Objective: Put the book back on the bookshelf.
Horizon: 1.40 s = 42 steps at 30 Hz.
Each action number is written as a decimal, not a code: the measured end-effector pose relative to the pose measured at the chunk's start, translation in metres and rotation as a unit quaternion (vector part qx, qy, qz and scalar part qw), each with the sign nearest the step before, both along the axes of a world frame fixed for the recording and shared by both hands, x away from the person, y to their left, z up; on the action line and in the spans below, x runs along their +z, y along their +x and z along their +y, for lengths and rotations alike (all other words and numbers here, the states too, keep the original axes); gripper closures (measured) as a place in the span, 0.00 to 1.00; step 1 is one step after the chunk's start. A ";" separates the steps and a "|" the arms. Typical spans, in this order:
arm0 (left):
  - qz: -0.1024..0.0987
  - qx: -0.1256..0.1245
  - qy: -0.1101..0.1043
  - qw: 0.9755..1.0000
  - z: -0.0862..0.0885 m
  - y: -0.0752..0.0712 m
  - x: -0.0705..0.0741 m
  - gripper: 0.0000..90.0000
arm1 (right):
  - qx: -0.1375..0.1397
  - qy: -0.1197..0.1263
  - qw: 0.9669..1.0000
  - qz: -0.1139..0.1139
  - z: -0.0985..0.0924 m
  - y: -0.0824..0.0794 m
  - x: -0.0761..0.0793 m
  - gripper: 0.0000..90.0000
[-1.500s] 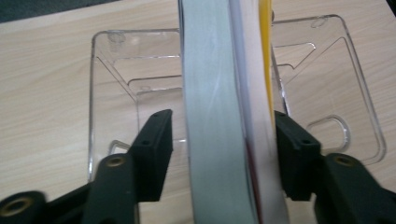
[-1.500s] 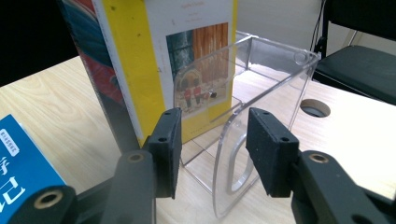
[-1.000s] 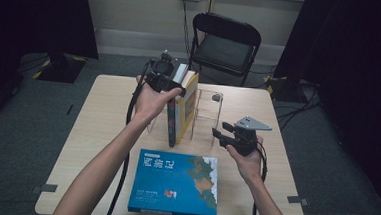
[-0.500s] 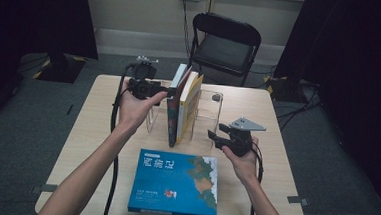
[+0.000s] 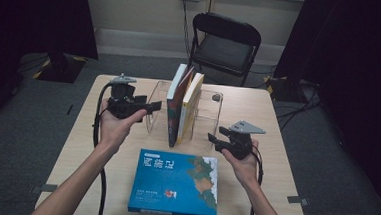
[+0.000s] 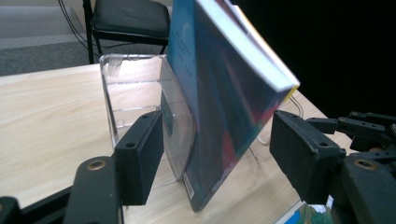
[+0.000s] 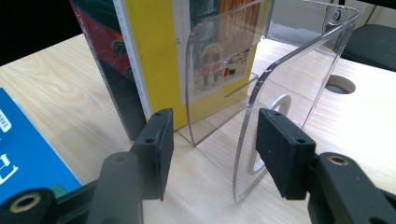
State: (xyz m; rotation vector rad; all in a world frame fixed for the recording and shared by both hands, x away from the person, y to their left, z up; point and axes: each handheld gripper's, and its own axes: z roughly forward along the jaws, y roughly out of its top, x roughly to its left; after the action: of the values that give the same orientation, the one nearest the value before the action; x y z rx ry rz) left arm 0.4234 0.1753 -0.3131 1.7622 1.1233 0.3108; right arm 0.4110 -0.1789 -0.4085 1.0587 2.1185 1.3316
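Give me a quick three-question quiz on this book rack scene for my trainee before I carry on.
1. True or false: the blue book lies flat on the table, apart from the clear rack.
2. How many books stand in the rack? A) one B) two C) four
3. Which gripper has a clear rack panel between its jaws?

Key:
1. True. It lies cover up at the near edge, in front of the standing books.
2. B. A dark-covered one and a yellow one lean together.
3. The right gripper: in the right gripper view a clear panel stands between the open jaws, untouched. The left gripper is also open, facing the dark book's edge.
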 end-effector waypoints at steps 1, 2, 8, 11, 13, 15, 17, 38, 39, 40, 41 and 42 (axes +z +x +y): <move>0.004 0.001 0.005 1.000 0.002 -0.003 -0.006 0.40 | 0.002 0.002 1.000 -0.001 0.000 -0.002 0.000 0.53; 0.008 -0.001 0.006 1.000 0.007 -0.008 -0.019 0.40 | 0.004 -0.001 1.000 -0.004 0.000 -0.004 0.001 0.54; 0.024 -0.011 0.000 1.000 0.024 -0.025 -0.054 0.45 | 0.015 0.007 1.000 -0.009 -0.003 -0.018 0.004 0.60; 0.043 -0.014 0.011 0.999 0.031 -0.030 -0.071 0.49 | 0.023 -0.001 1.000 -0.003 -0.004 -0.029 -0.001 0.60; 0.054 -0.017 0.007 0.998 0.034 -0.033 -0.079 0.50 | 0.023 -0.004 1.000 0.003 -0.006 -0.034 -0.005 0.58; 0.058 -0.016 0.011 0.998 0.036 -0.038 -0.086 0.52 | 0.025 -0.002 1.000 0.008 -0.008 -0.039 -0.009 0.57; 0.063 -0.020 0.015 0.998 0.036 -0.043 -0.092 0.51 | 0.029 -0.005 0.999 0.013 -0.008 -0.043 -0.012 0.54; 0.096 -0.068 0.036 0.992 0.021 -0.073 -0.129 0.42 | 0.072 -0.014 0.996 0.052 0.009 -0.049 -0.040 0.32; 0.100 -0.070 0.028 0.992 0.021 -0.073 -0.131 0.42 | 0.074 -0.011 0.996 0.056 0.010 -0.048 -0.041 0.31; 0.105 -0.073 0.020 0.992 0.021 -0.073 -0.132 0.42 | 0.076 -0.011 0.996 0.056 0.011 -0.047 -0.042 0.31; 0.102 -0.073 0.024 0.992 0.019 -0.074 -0.132 0.40 | 0.079 -0.008 0.995 0.057 0.011 -0.046 -0.043 0.31; 0.102 -0.073 0.024 0.992 0.019 -0.074 -0.132 0.41 | 0.079 -0.008 0.995 0.057 0.011 -0.046 -0.043 0.31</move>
State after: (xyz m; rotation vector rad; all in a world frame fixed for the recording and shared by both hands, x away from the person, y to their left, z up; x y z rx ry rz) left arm 0.3493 0.1941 -0.4451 1.9412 1.1294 0.0692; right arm 0.3645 -0.1675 -0.4518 1.0012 2.3344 1.3523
